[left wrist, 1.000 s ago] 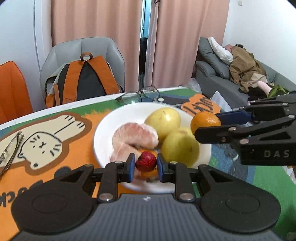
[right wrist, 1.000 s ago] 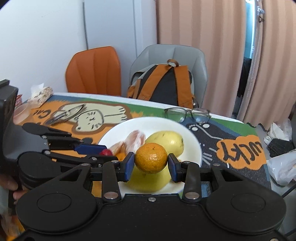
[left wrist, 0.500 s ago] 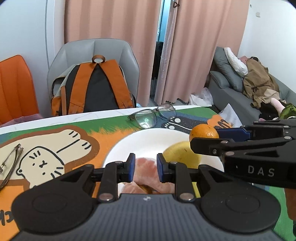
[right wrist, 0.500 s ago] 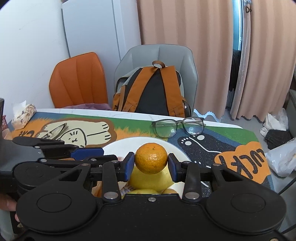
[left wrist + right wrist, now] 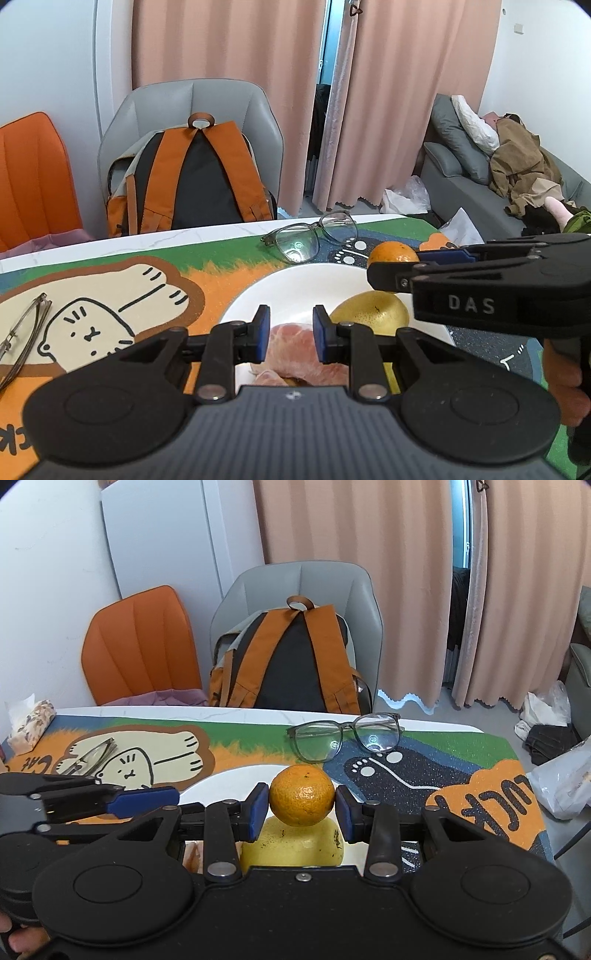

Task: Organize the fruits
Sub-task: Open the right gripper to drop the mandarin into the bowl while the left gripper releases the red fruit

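- Small orange (image 5: 301, 795) clamped between the blue pads of the right gripper (image 5: 300, 806), held in the air above the near part of the white plate (image 5: 295, 284), directly over a yellow fruit (image 5: 291, 843)
- Nearly round, so no real long axis; dimpled stem end turned up and toward the camera in the right wrist view
- Seen from the left wrist, same orange at the tip of the right gripper, over the plate's far right rim
- Likely step: placing the orange among the fruit already on the plate
- Next move probably calls for lowering toward a bare patch of plate, far of the yellow fruit, then releasing gently so as not to roll off the rim or off the fruit beneath
- Left gripper (image 5: 288, 334) parted and holding nothing, hovering over the near left of the plate, above pink peeled citrus segments (image 5: 295, 349)
- Risk, as a judgement: round fruit set on top of another fruit likely to roll
- Further out: spectacles (image 5: 345, 736) on the cat-print mat (image 5: 122, 295) just far of the plate; second pair of glasses (image 5: 22, 332) at the mat's left edge
- Beyond the table, orange-and-black backpack (image 5: 291, 657) on a grey chair
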`<state>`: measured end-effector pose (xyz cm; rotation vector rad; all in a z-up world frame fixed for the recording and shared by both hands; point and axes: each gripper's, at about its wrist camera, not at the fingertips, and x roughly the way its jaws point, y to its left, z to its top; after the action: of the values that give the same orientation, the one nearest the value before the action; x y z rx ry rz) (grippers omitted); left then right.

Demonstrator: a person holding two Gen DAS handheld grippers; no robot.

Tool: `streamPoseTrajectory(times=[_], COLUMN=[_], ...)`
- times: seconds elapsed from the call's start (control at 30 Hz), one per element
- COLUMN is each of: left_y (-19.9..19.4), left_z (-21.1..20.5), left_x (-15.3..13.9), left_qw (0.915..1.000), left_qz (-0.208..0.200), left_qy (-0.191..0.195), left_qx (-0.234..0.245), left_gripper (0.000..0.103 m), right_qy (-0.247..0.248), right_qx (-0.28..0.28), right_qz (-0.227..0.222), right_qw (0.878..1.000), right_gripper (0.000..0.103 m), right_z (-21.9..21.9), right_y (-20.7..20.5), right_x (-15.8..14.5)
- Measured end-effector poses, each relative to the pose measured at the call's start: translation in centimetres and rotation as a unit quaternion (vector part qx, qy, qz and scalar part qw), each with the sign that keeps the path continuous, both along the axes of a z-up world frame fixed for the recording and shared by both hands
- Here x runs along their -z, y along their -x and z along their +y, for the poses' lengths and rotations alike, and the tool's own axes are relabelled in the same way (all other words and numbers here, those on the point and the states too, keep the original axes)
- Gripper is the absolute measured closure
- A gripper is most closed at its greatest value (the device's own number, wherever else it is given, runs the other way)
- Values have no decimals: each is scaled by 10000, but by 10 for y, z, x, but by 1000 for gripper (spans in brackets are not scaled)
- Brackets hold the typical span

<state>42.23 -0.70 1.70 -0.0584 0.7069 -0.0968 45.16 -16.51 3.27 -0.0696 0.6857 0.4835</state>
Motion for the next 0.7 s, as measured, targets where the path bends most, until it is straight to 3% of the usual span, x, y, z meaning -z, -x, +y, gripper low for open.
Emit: streamPoseTrajectory(times=[0.37, 0.7], left_y=[9, 34], left_z=[-2, -10], left_x=[7, 12], left_qw=[9997, 9975], left_qz=[178, 369], left_qy=[9, 41], left_qx=[182, 605], left_gripper=[80, 79], right_qy=[-35, 234], right_qx=[106, 244], right_qz=[20, 1], right_qw=[9999, 9994], right_gripper=[66, 66], right_z=[2, 18], right_y=[-8, -27], right_x=[9, 21])
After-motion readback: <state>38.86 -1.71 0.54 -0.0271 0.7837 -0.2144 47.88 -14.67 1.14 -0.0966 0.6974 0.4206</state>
